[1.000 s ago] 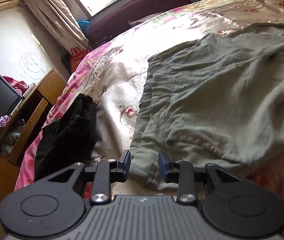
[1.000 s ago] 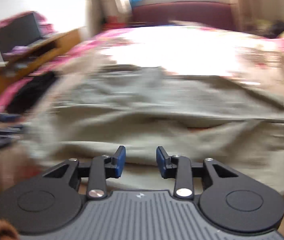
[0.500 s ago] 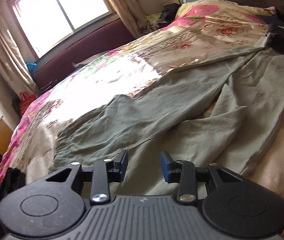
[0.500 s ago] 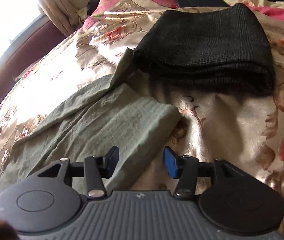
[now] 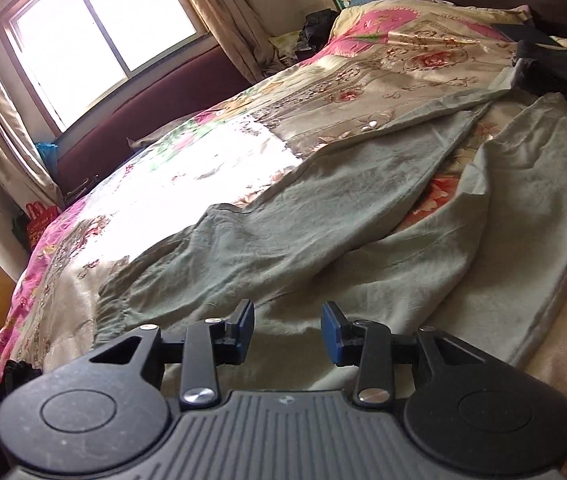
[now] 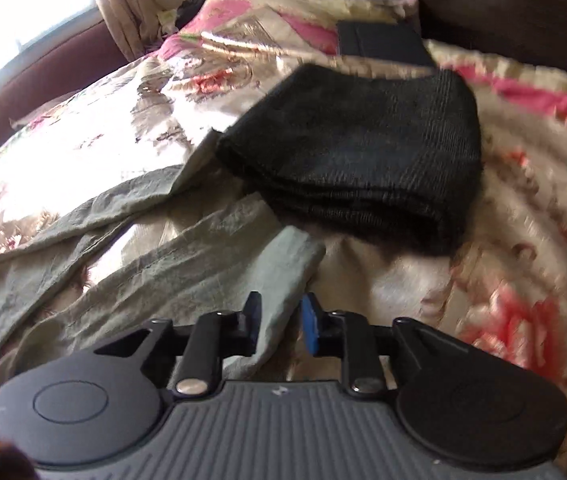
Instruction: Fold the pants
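On the floral bedspread (image 5: 363, 92), your left gripper (image 5: 287, 330) hovers spread over the waist end of the green pants (image 5: 323, 216). Your right gripper (image 6: 281, 322), narrowed but not pinching, straddles a leg cuff beside the folded black garment (image 6: 363, 168). You look to be at the first grasp: pinch the cuff next.

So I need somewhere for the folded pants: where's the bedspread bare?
Bare bedspread lies between the green pants and the maroon bed frame. It is crowded where the black folded garment sits by the leg ends.
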